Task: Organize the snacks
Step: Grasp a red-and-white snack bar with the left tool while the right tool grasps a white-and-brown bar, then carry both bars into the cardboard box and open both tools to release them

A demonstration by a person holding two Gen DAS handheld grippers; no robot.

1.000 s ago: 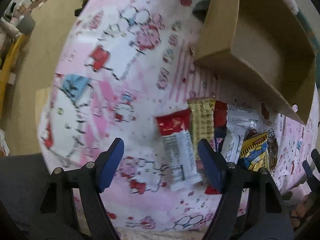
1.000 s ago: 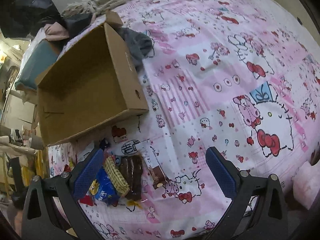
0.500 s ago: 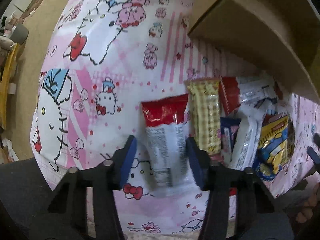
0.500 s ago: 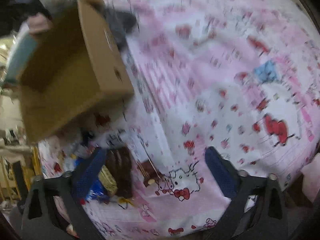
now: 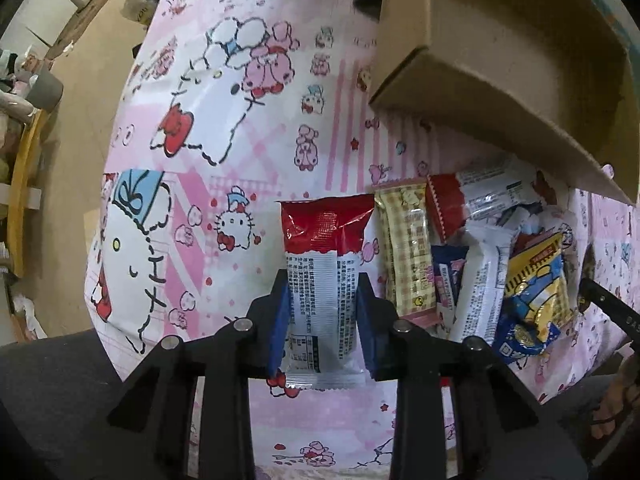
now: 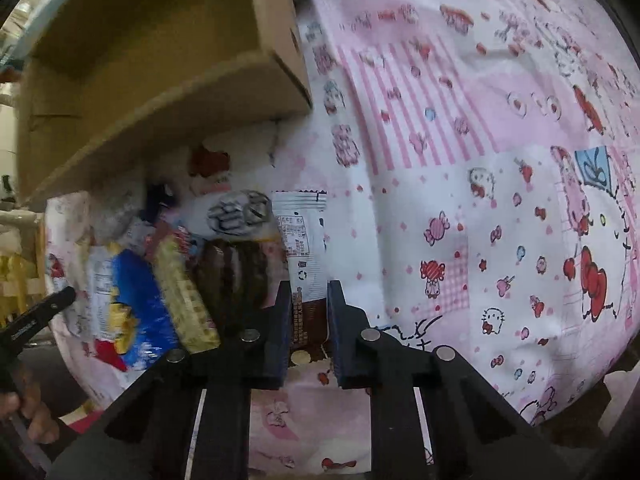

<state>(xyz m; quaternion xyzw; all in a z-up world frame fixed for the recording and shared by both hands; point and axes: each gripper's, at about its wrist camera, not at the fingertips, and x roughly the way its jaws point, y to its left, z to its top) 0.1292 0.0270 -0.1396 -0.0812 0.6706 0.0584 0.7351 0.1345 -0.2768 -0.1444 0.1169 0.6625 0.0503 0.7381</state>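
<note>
Both grippers are closing on snacks at once, and the step in hand looks like the lift toward the cardboard box (image 5: 500, 52), which fills the upper right of the left wrist view and the upper left of the right wrist view. The left gripper (image 5: 322, 312) has just been narrowing its jaws, and they now pinch the red-and-white snack packet (image 5: 324, 272) across its lower half, the red end pointing up the frame and the crimped tail showing below the pads. The right gripper (image 6: 307, 320) has likewise just been closing, and its jaws stand narrow on the brown end of a white-and-brown snack bar (image 6: 304, 248), whose white end reaches toward the box wall. The rest of the snack pile (image 5: 500, 264) lies just beside the held packet at centre right, close under the box's near wall, on the pink cartoon-print cloth (image 5: 240, 120) that covers the table. To do this well, I would raise each wrapper straight up before moving across, since the neighbouring yellow checked bar (image 5: 404, 248) lies just beside the packet and could drag along. Both grips sit toward one end (soft foil wrappers tend to droop and swing), so the carry should be slow, clearing the near wall before release inside the box.
</note>
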